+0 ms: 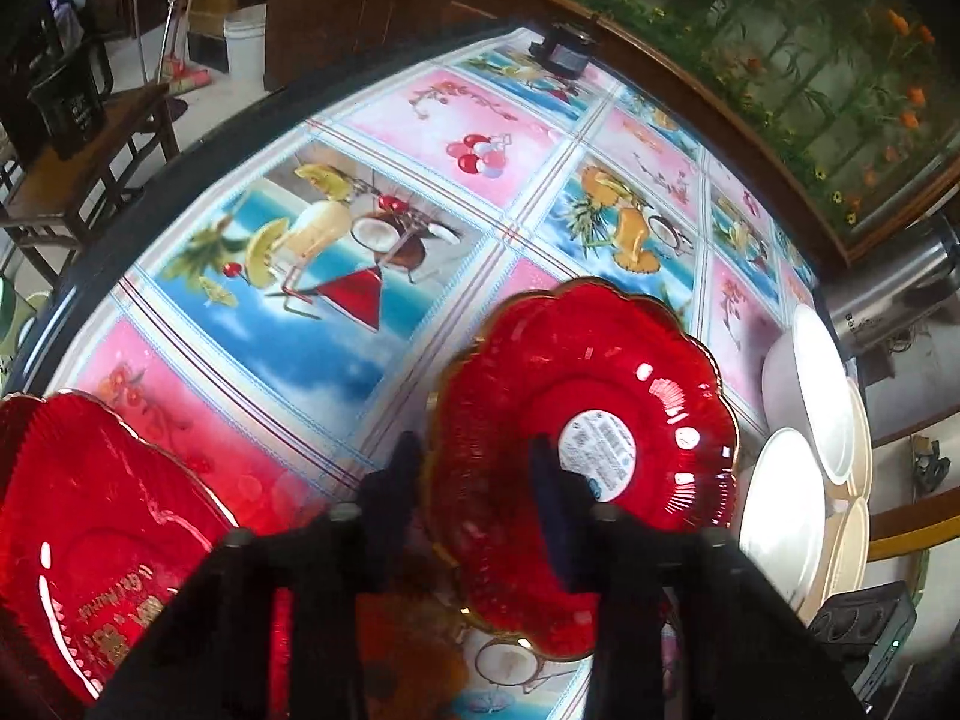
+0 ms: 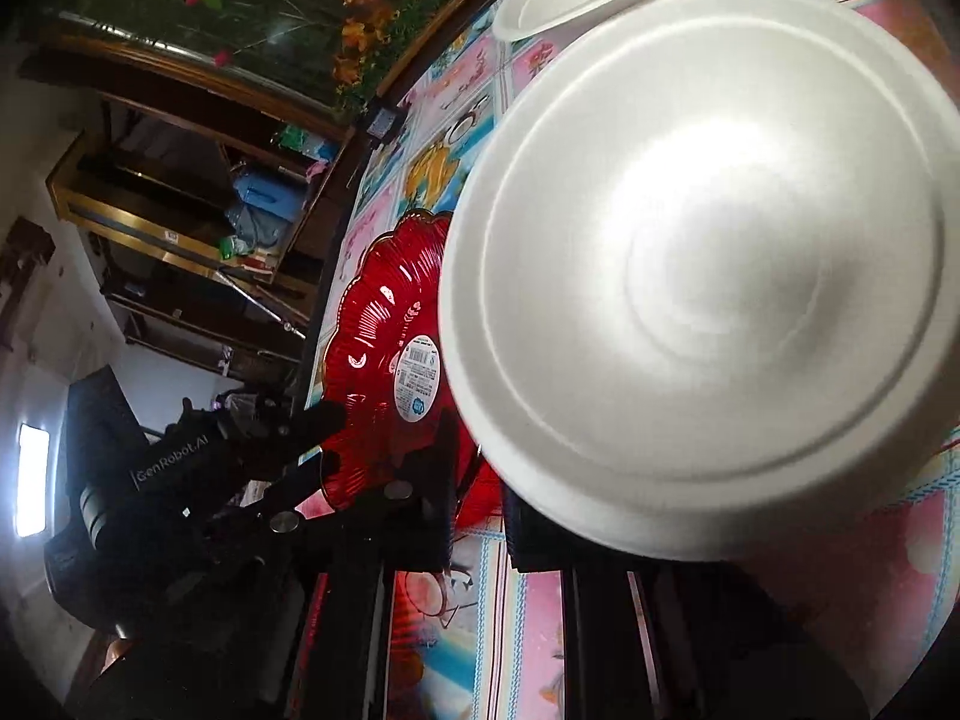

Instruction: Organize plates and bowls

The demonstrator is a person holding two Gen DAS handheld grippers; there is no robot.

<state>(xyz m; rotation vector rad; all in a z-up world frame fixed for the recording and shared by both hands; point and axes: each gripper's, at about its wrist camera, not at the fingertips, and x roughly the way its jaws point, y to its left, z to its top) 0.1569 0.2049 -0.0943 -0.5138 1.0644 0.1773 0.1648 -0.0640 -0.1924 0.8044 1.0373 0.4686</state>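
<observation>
Big table under a fruit-print tablecloth (image 1: 372, 192). On its right side there's a stack of white foam plates (image 1: 786, 516); the right gripper (image 2: 480, 474) is clamped on the rim of one white foam plate (image 2: 708, 276), tilted up. The left gripper (image 1: 474, 492) pinches the scalloped red plate (image 1: 600, 420) by its edge. Heart-shaped red plate (image 1: 90, 528) sits at the left.

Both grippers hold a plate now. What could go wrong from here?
1. The left gripper pinches the red scalloped plate only at its rim, tilted; it might slip or swing.
2. The white plate in the right gripper overlaps the red one in the right wrist view; they may collide.
3. More white dishes sit near the table edge; a bump could push them off.
</observation>
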